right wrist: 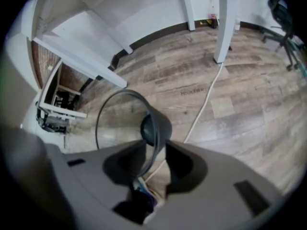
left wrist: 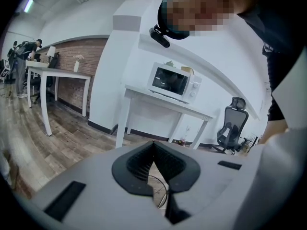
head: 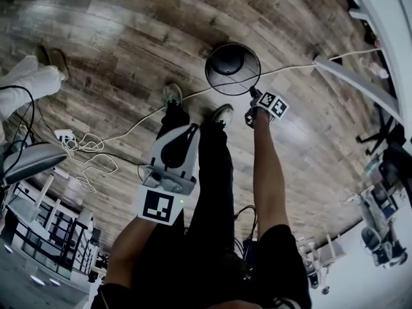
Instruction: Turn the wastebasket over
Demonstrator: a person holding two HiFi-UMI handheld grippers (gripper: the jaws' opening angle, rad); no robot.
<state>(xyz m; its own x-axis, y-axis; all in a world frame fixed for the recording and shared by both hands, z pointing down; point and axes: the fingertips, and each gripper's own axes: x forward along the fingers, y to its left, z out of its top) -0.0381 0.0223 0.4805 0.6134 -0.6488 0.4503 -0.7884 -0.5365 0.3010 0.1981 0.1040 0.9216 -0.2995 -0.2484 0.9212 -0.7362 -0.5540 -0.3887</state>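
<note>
The wastebasket point(head: 232, 68) is a dark wire-mesh bin standing on the wood floor, open end up as far as I can tell, with its dark base showing through the rim. My right gripper point(head: 253, 94) reaches down to its near rim. In the right gripper view the thin rim point(right wrist: 152, 143) passes between the jaws of the right gripper point(right wrist: 156, 152), which stand apart and do not press on it. The dark base point(right wrist: 158, 128) lies beyond. My left gripper point(head: 185, 131) hangs in front of my legs, away from the bin. Its jaws point(left wrist: 153, 145) meet at the tips with nothing in them.
A white cable point(head: 193, 95) runs across the floor under the bin to a power strip and cable tangle point(head: 71, 137). My shoes point(head: 171, 94) stand just short of the bin. White table legs point(right wrist: 223, 23) rise beyond it. Another person's legs point(head: 26, 82) are at the left.
</note>
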